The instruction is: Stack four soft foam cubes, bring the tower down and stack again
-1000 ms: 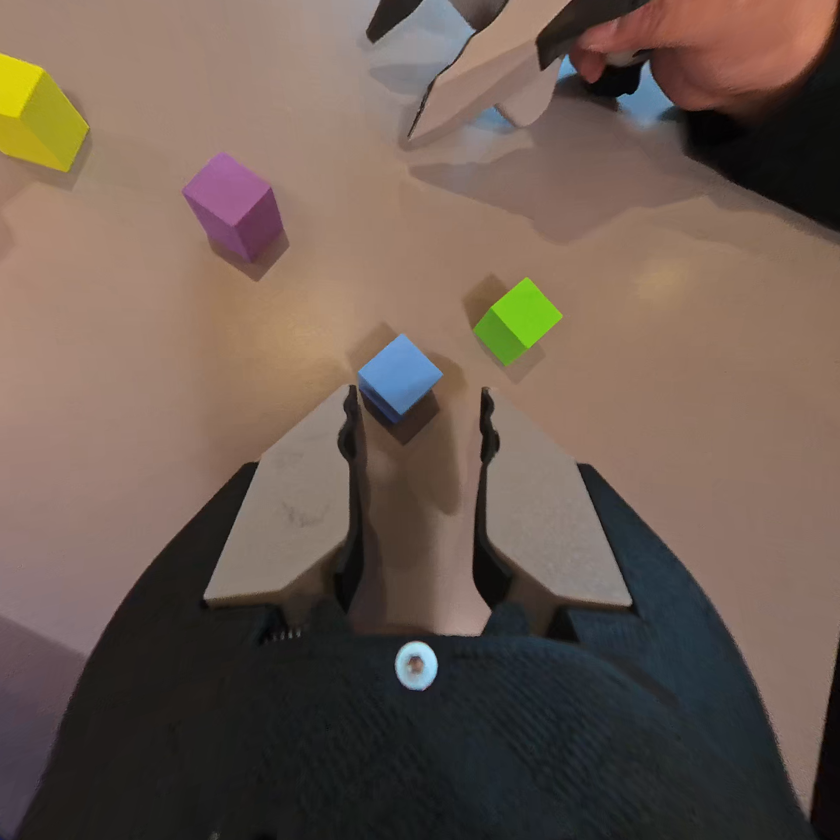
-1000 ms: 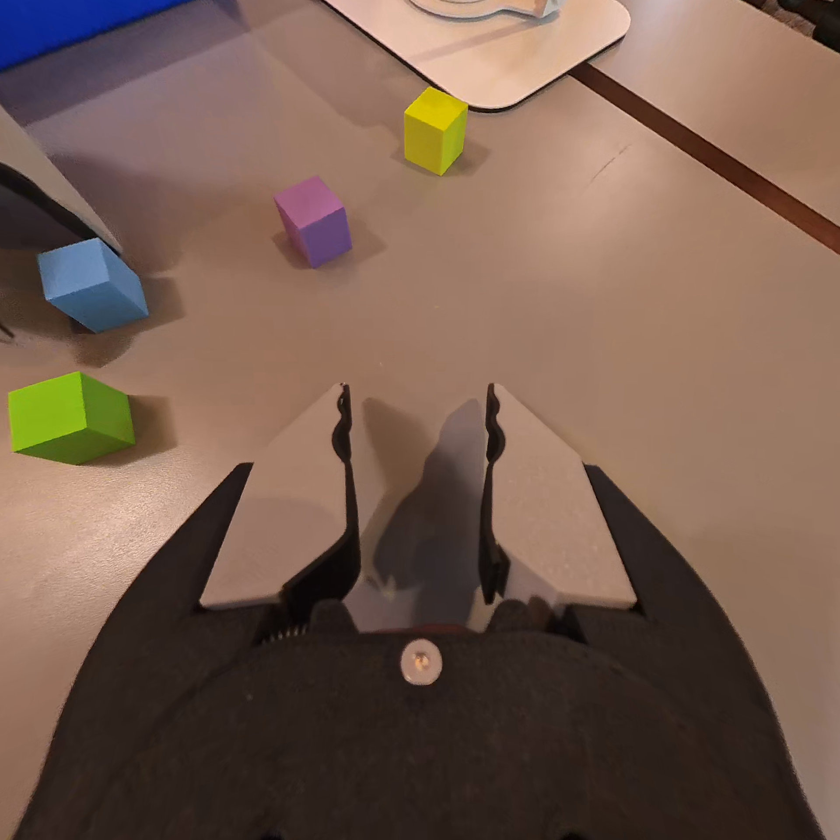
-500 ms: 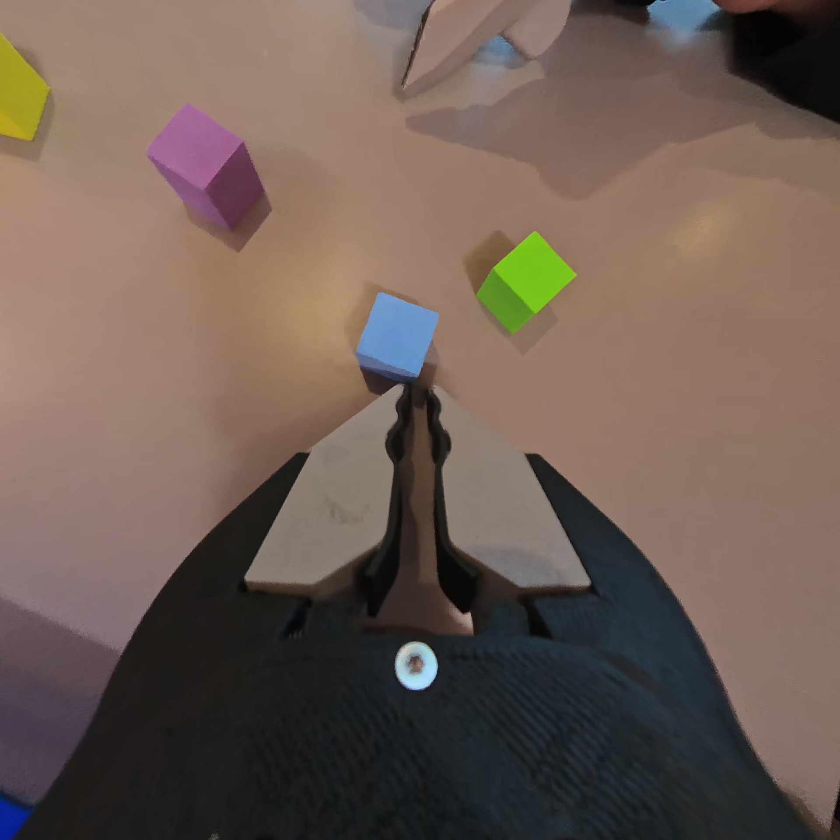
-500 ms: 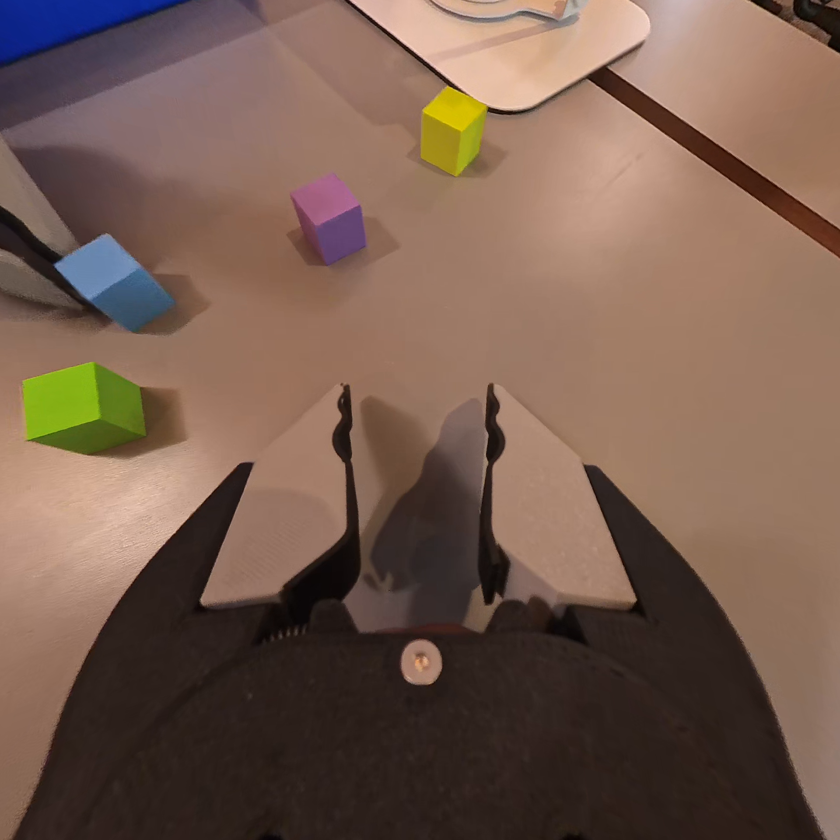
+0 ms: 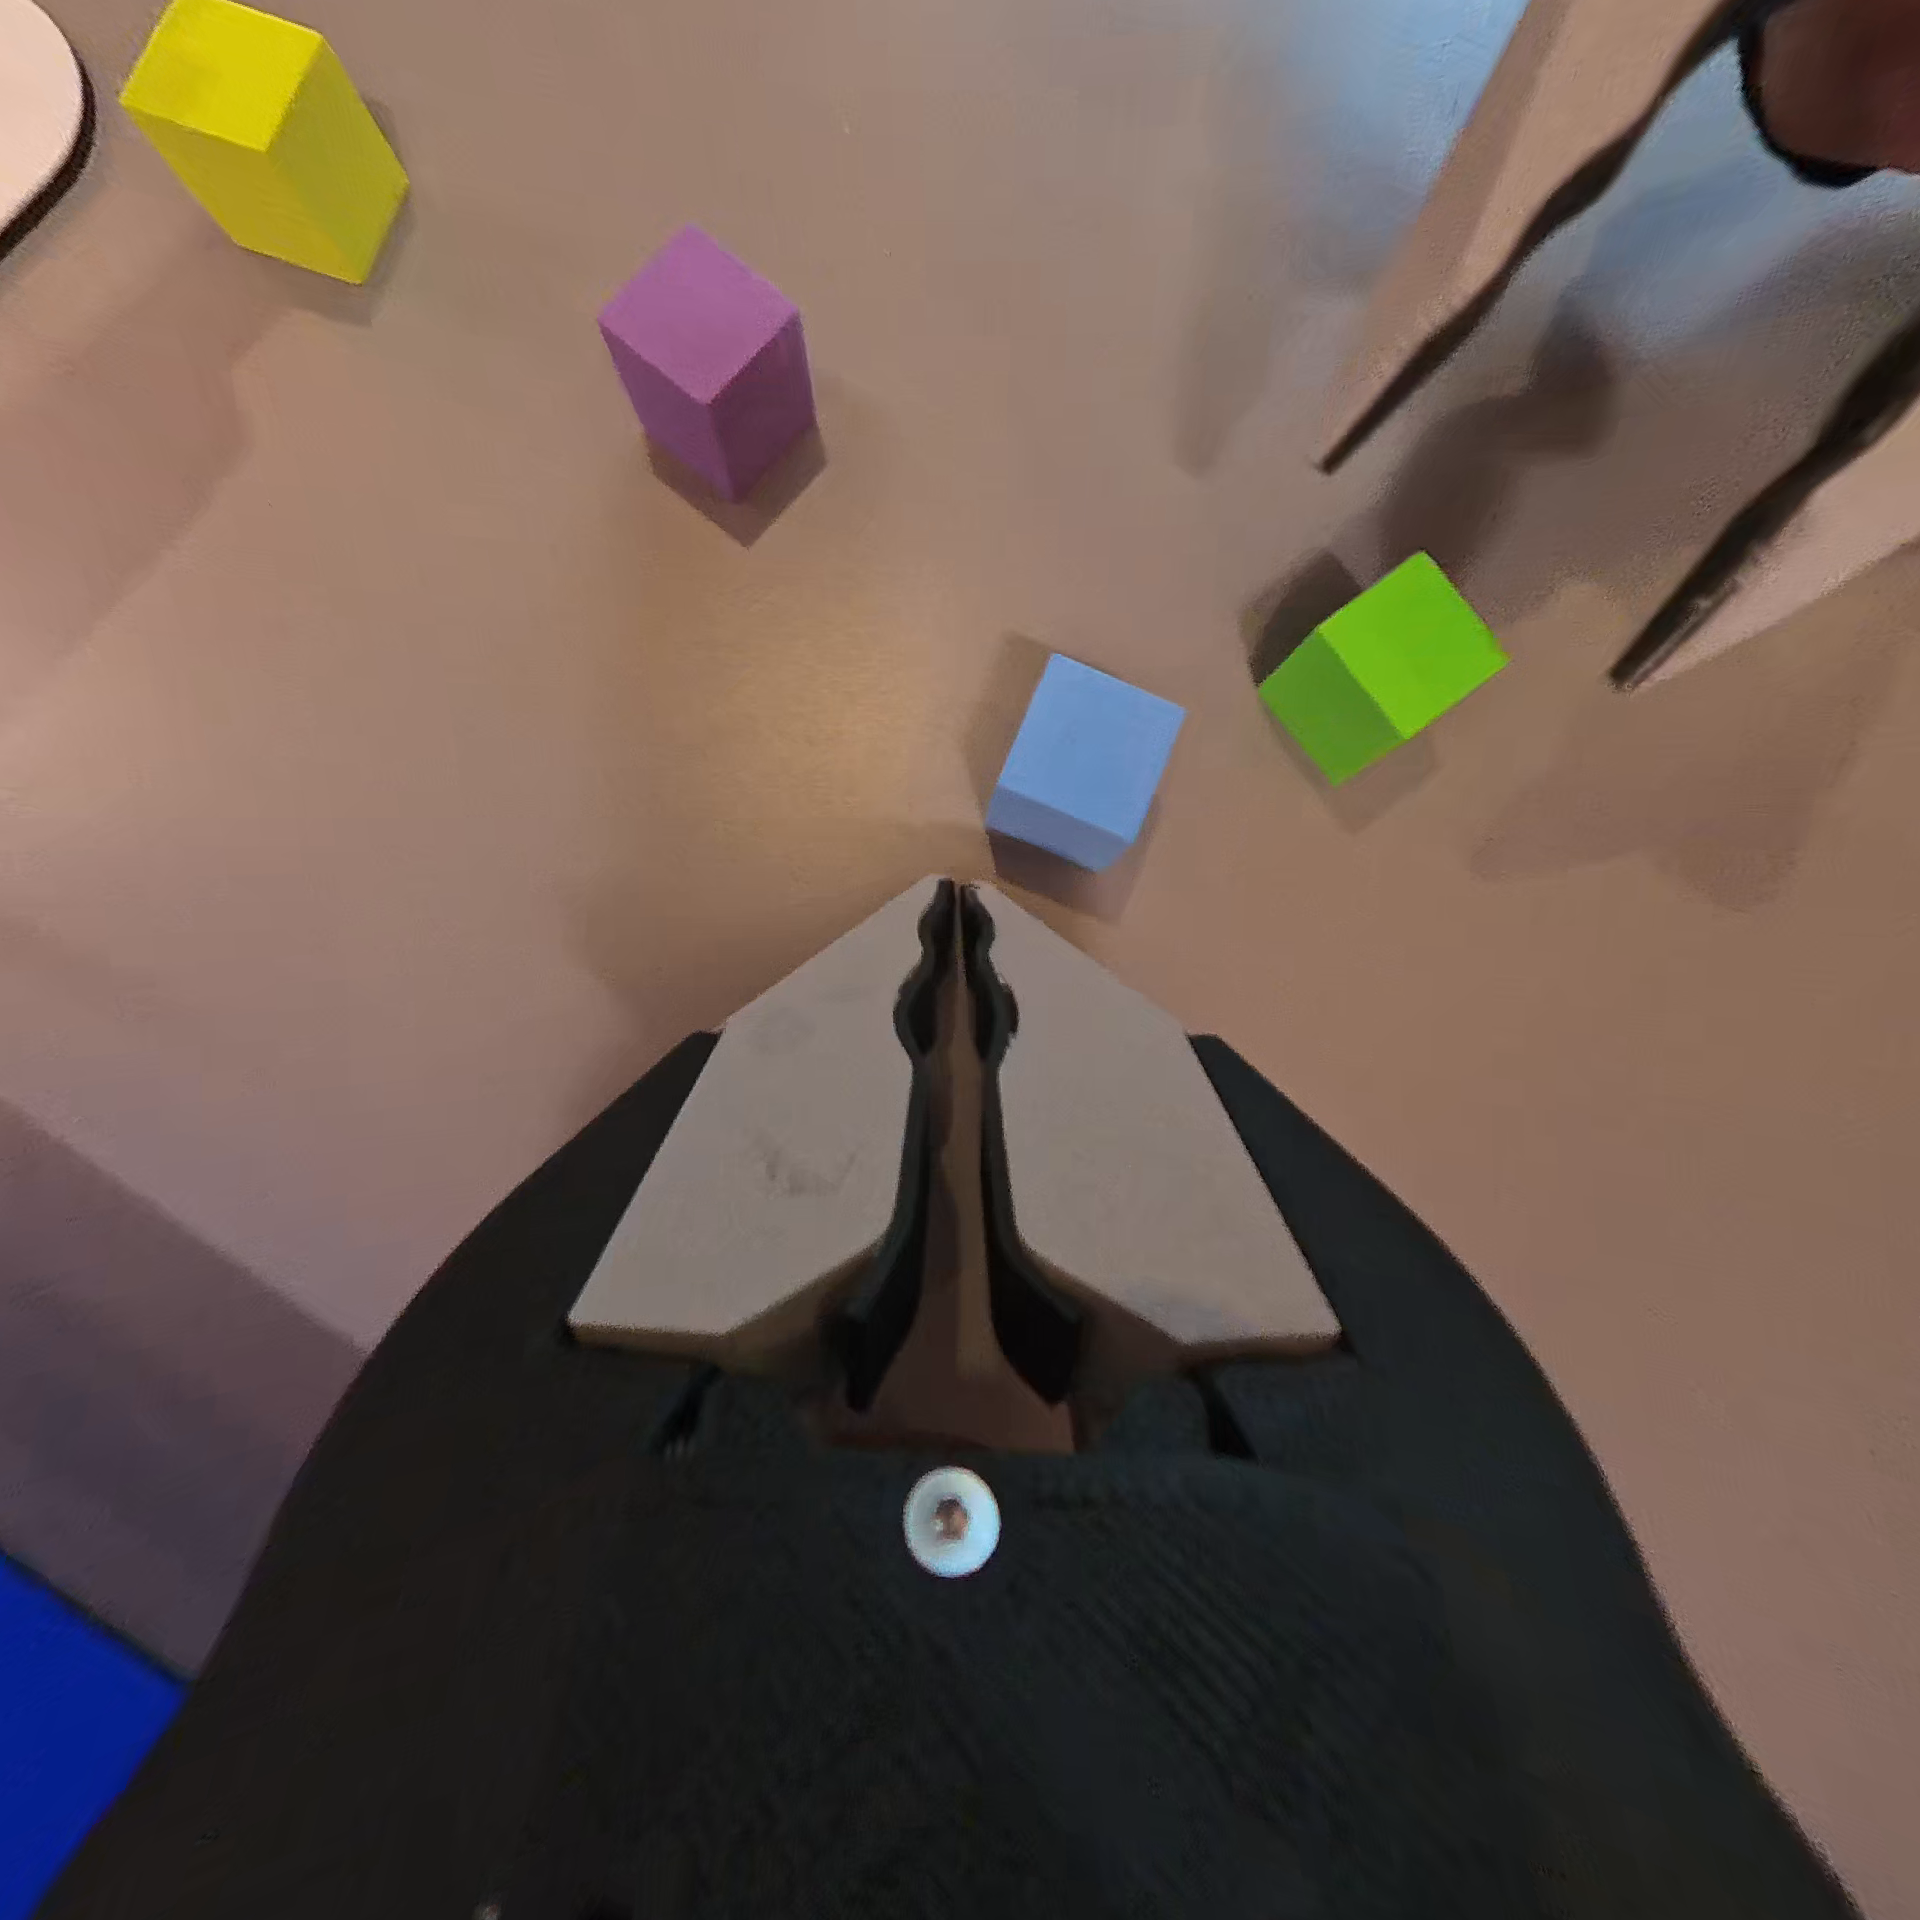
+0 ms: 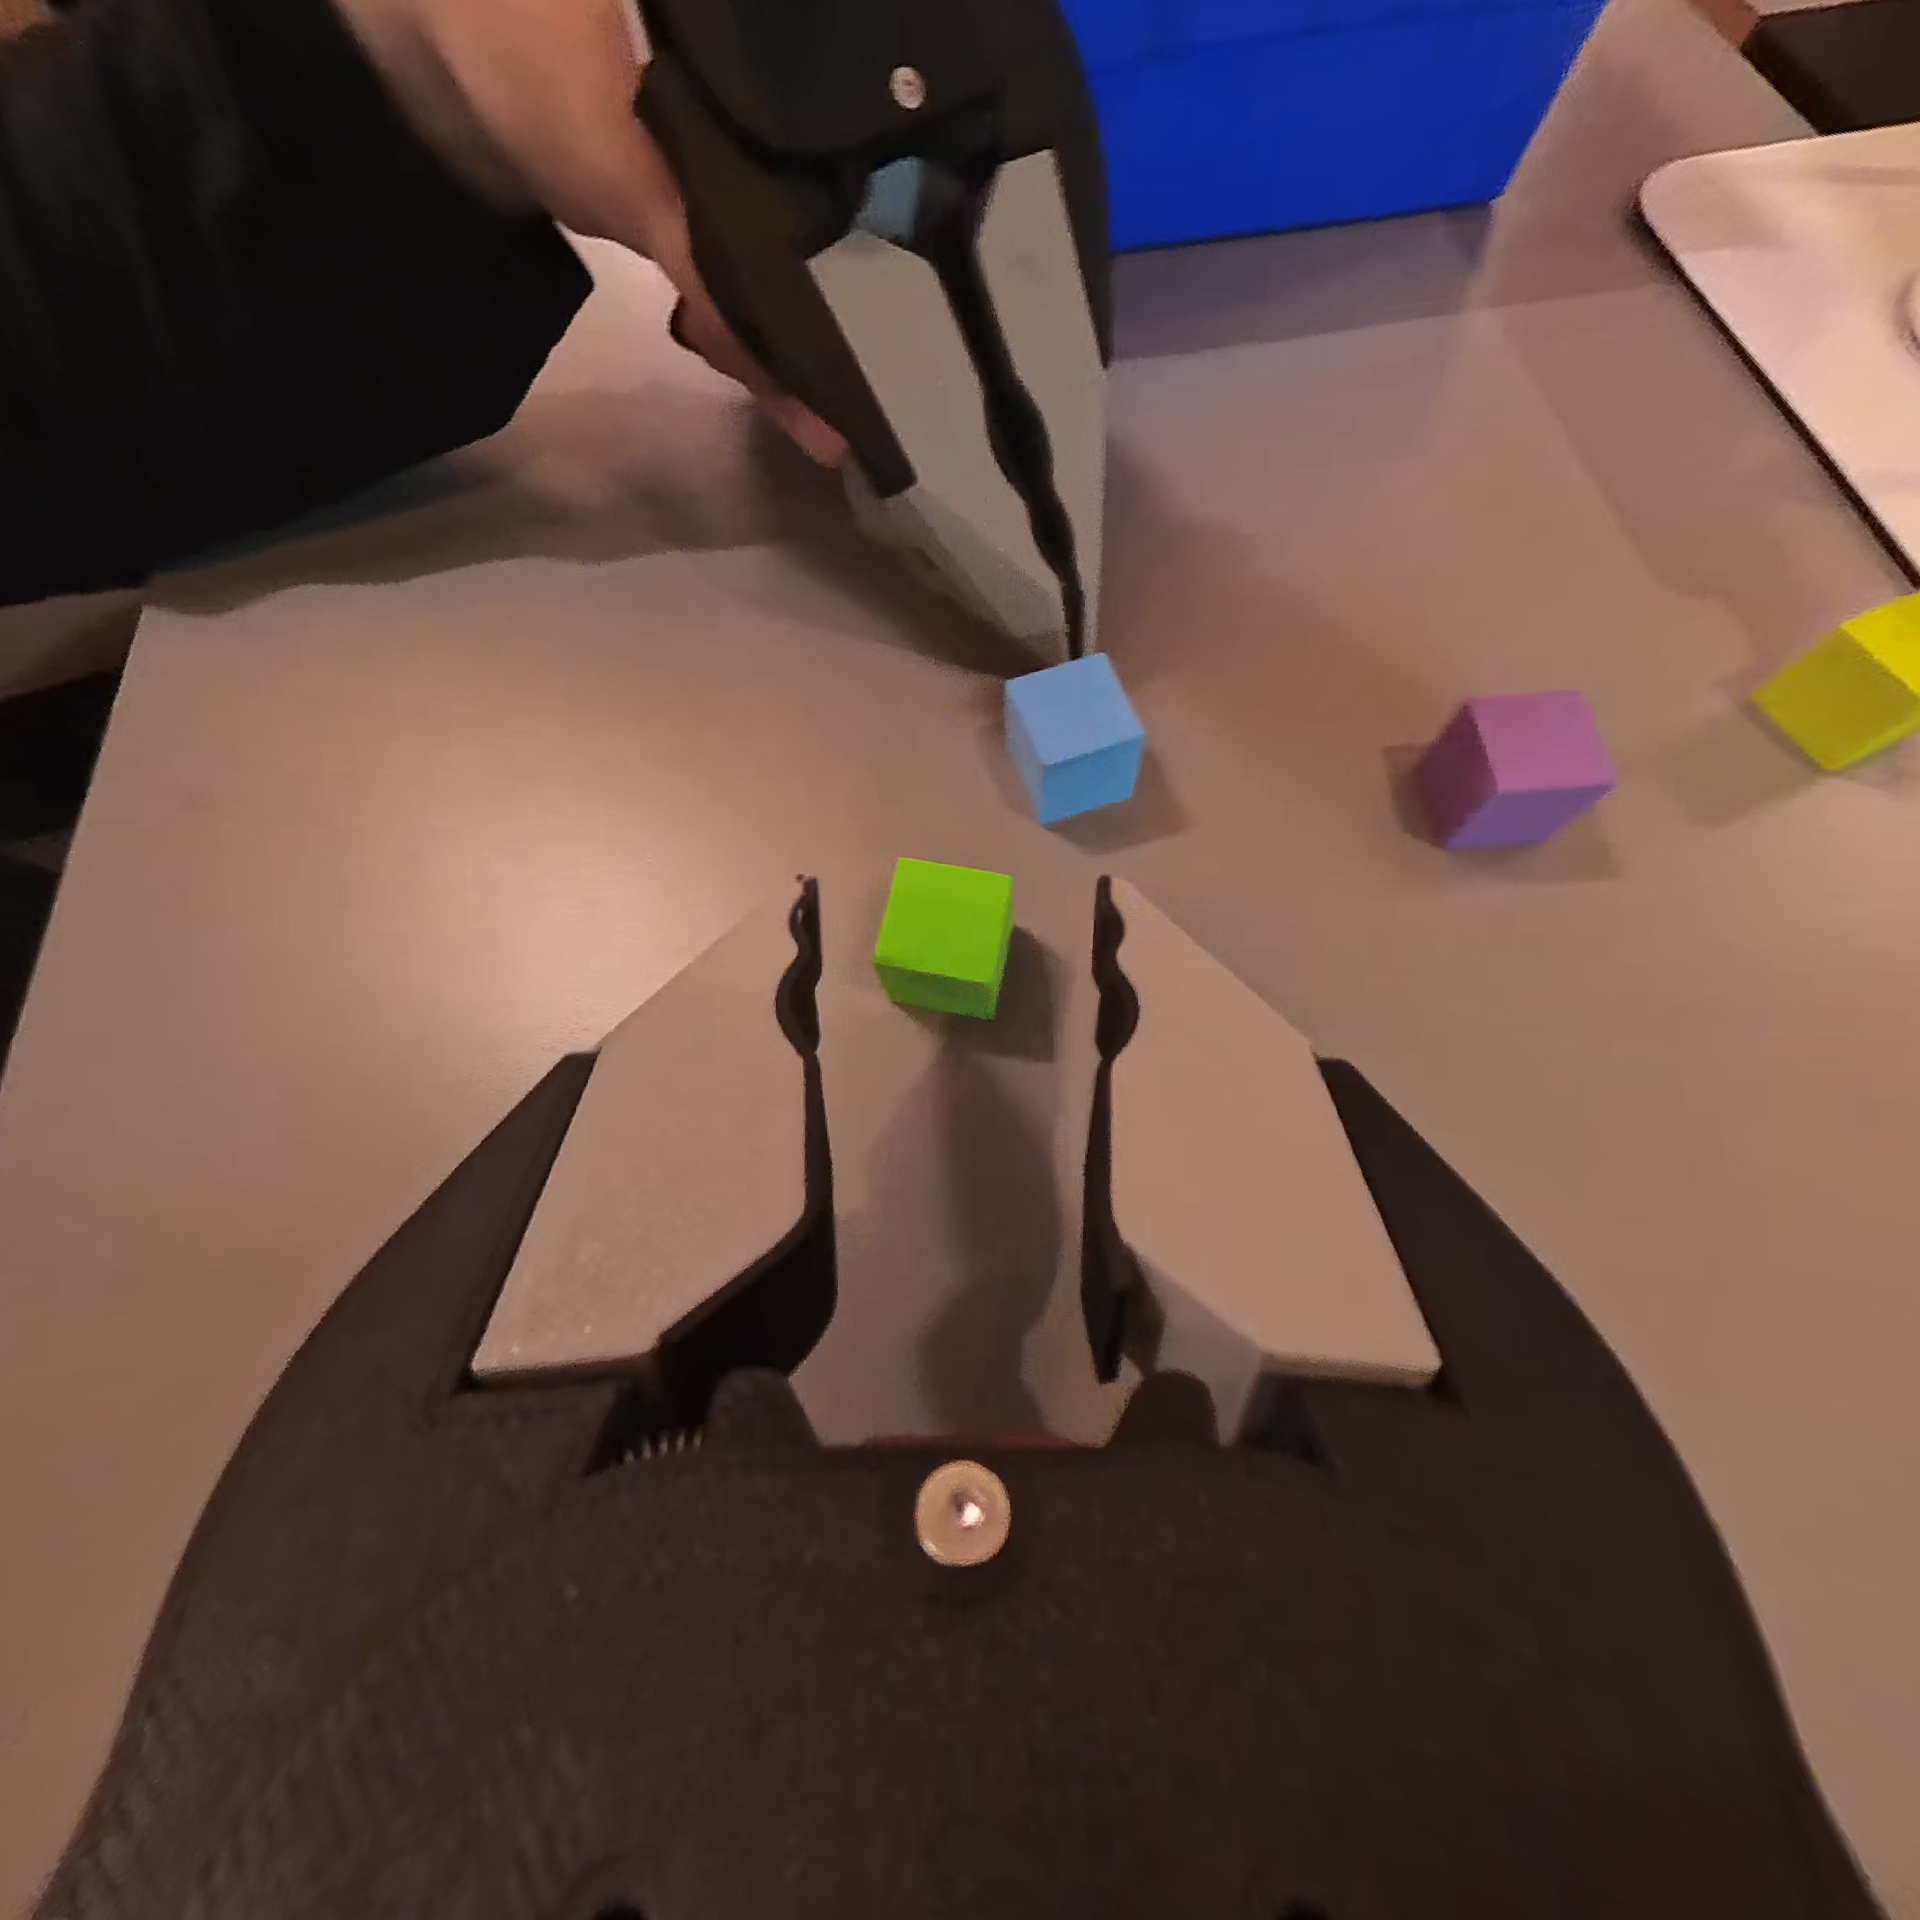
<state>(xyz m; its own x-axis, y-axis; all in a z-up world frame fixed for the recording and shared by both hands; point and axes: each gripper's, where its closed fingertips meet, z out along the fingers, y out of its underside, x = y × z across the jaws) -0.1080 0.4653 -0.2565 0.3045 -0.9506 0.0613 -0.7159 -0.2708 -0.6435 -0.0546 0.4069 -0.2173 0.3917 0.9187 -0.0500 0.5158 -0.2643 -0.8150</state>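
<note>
Between the right gripper tips, one cube; just beyond, a second cube; farther right, two cubes apart.

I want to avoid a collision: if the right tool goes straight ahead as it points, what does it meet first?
Most likely the green cube, which lies just ahead between the open right tool's tips.
</note>
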